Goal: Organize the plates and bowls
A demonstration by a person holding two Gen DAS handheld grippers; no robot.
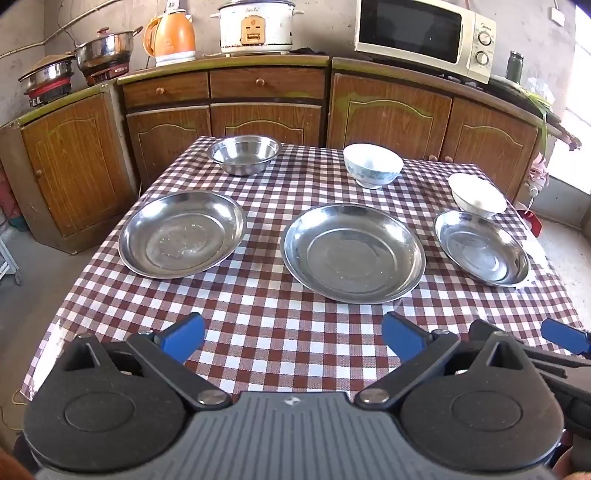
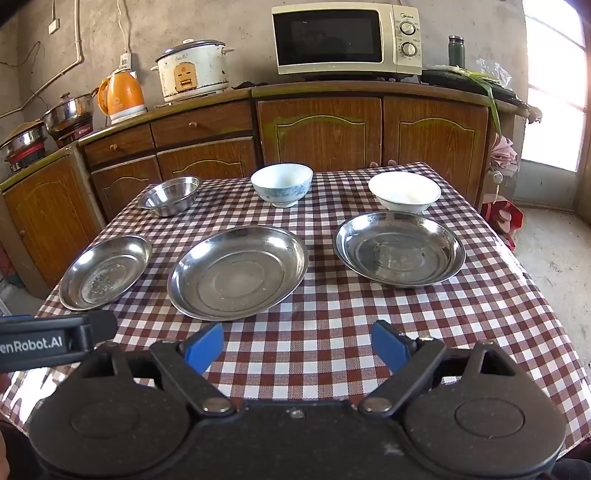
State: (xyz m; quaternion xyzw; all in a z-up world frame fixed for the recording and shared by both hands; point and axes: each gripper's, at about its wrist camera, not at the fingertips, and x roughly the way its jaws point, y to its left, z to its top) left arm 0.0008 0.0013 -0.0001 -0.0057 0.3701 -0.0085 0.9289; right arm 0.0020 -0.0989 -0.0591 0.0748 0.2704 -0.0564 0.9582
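We see both claws spread, empty: left claw (image 1: 293, 338), right claw (image 2: 297, 347) | checked counter (image 2: 332, 332): three steel plates (image 2: 238, 273) in front, steel bowl (image 2: 170, 195), two white bowls (image 2: 282, 184) behind | left claw reads "enRobot.AI" | microwave (image 2: 347, 38) reads "Midea"

The tablecloth (image 1: 280, 325) is checked in dark red and white. Three plates, left (image 1: 181, 233), middle (image 1: 352, 253) and right (image 1: 480, 248), are shiny silver steel, as is the far left bowl (image 1: 244, 154). The far middle bowl (image 1: 372, 164) is white with a pale blue pattern outside; the far right bowl (image 1: 477, 198) is plain white. The cabinets (image 1: 391, 110) are brown wood grain with yellowish trim. The kettle (image 1: 171, 37) is orange, the cooker (image 1: 256, 26) white with an orange panel, the microwave (image 1: 424, 37) cream with a black door. Gripper fingertips (image 1: 184, 336) are blue on black frames.
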